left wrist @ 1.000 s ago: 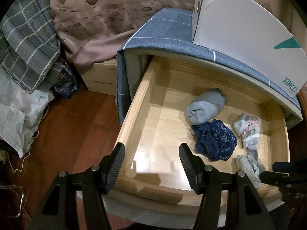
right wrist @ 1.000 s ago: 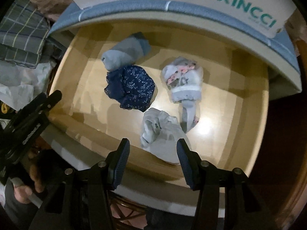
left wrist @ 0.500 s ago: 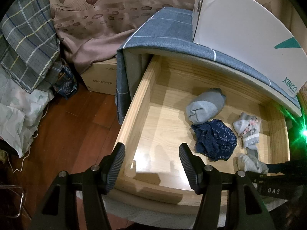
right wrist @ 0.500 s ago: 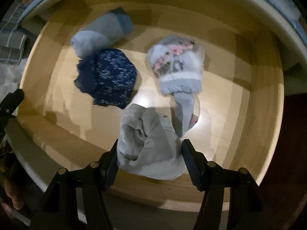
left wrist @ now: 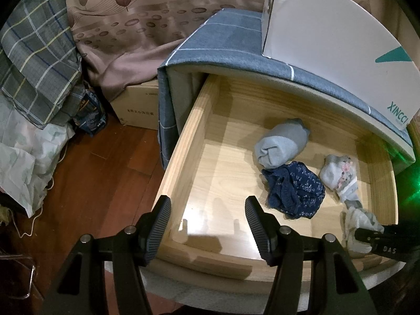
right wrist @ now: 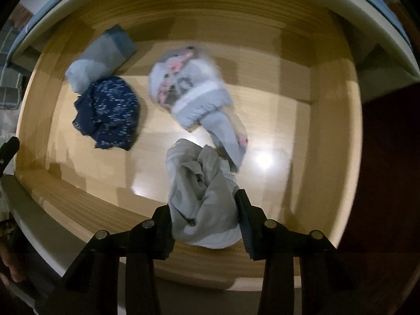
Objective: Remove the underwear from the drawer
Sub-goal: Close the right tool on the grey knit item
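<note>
The wooden drawer [left wrist: 183, 152] stands pulled out. On its floor lie a rolled grey piece [right wrist: 99, 57], a navy patterned piece [right wrist: 107, 113], a pale grey piece with pink print [right wrist: 186, 89] and crumpled light grey underwear [right wrist: 202, 199] by the front wall. My right gripper [right wrist: 204, 207] points straight down into the drawer. Its jaws are closing, and both pads press the light grey underwear bunched between them. My left gripper [left wrist: 207, 210] hangs open and empty over the drawer's front left corner. In the left wrist view, the light grey underwear [left wrist: 359, 225] shows beside the right gripper's black finger.
A white XINCCI box [left wrist: 328, 26] sits on the blue checked cloth [left wrist: 223, 42] that covers the cabinet top above the drawer. Left of the cabinet, a cardboard box [left wrist: 136, 105] and piled plaid fabric [left wrist: 34, 52] rest on the wooden floor [left wrist: 92, 183].
My right gripper sank into the drawer onto the light grey underwear and its jaws narrowed around it. The left gripper stayed where it was.
</note>
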`<state>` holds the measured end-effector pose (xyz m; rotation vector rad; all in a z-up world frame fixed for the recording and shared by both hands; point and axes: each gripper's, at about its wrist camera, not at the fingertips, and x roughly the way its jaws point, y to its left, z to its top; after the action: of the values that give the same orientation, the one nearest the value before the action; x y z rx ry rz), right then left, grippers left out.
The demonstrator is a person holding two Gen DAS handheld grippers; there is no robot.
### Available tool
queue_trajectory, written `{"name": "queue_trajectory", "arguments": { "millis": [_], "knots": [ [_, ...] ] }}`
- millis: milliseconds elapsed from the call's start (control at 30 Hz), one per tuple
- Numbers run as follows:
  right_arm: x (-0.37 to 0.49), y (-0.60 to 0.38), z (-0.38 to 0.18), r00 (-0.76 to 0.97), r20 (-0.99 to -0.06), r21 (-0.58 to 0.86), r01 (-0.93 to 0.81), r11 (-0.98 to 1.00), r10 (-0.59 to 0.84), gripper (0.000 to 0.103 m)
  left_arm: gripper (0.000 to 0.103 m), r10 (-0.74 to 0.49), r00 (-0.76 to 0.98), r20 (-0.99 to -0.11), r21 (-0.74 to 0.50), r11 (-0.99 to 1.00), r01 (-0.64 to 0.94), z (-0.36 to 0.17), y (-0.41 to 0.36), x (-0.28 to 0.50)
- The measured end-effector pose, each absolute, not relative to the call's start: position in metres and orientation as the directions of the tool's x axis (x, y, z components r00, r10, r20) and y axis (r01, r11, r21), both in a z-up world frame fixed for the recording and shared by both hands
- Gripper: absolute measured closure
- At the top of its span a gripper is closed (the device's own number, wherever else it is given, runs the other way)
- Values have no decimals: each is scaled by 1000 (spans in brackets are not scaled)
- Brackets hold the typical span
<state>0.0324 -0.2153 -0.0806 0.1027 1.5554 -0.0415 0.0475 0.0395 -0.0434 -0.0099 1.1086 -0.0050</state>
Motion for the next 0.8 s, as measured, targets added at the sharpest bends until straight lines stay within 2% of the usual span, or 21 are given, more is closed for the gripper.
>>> {"name": "queue_trajectory", "arguments": {
  "millis": [433, 800],
  "knots": [
    [1, -241, -85, 80, -997, -2, 120, 993, -12, 67, 43, -25, 399, -917, 10, 996, 86, -49, 24, 48],
    [-7, -274, -90, 107, -993, 68, 161, 985, 51, 66, 43, -84, 311, -947, -14, 976, 219, -57, -7, 54]
  ]
}}
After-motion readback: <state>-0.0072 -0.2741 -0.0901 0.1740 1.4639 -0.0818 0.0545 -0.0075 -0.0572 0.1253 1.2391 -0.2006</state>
